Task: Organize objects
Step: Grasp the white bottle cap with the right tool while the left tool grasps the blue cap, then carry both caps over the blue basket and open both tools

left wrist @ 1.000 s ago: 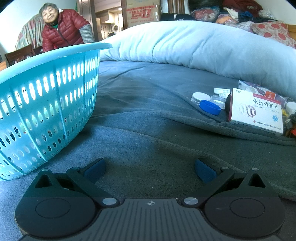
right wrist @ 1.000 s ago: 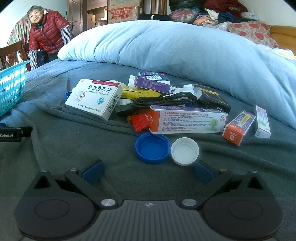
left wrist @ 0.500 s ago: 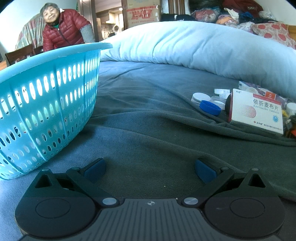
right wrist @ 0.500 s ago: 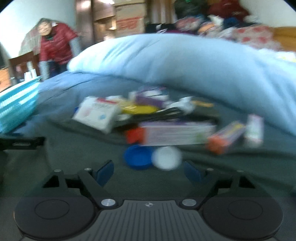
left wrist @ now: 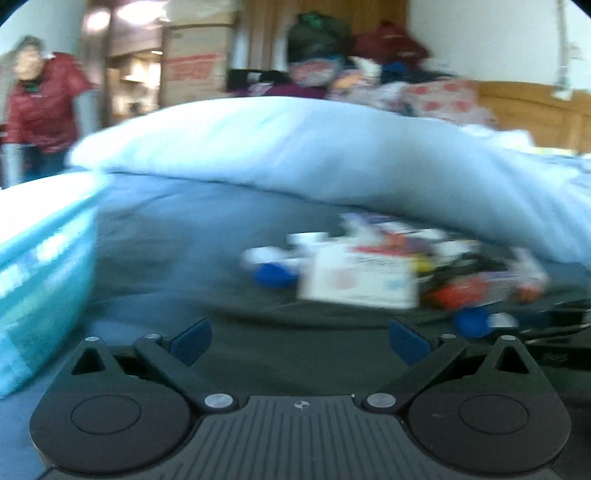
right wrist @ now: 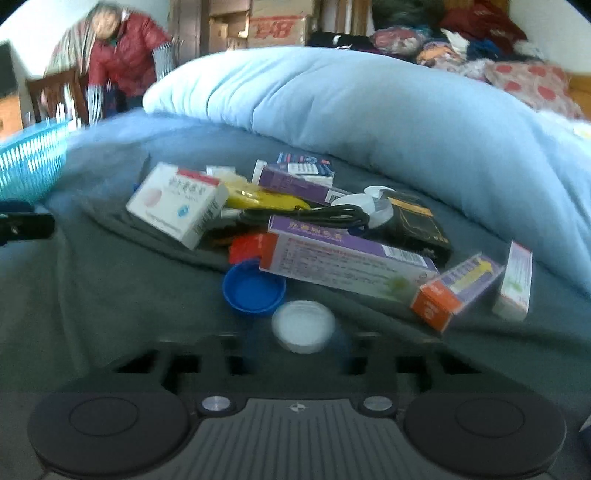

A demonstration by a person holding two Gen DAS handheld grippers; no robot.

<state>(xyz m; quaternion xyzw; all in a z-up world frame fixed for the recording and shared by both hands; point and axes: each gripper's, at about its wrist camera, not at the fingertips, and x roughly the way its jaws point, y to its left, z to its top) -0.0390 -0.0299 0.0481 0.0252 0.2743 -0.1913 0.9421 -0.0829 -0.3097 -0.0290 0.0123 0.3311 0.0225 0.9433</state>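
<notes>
The work surface is a bed covered by a dark grey blanket (right wrist: 110, 295), backed by a rolled light-blue duvet (right wrist: 369, 122); stacked cardboard boxes (right wrist: 280, 22), piled clothing and a person in a red jacket (right wrist: 125, 59) stand behind it. At far left, a turquoise perforated basket (right wrist: 33, 155) sits on the blanket, with bare blanket between it and the clutter. The clutter lies centre to right: a white medicine box (right wrist: 177, 203), a blue cap (right wrist: 254, 286), a white cap (right wrist: 303, 325), a long purple-and-white box (right wrist: 347, 258), an orange-ended box (right wrist: 454, 290). The left gripper (left wrist: 299, 341) is spread wide and empty above bare blanket. The right gripper (right wrist: 295, 354) is closing; its blurred fingers flank the white cap, contact cannot be told.
</notes>
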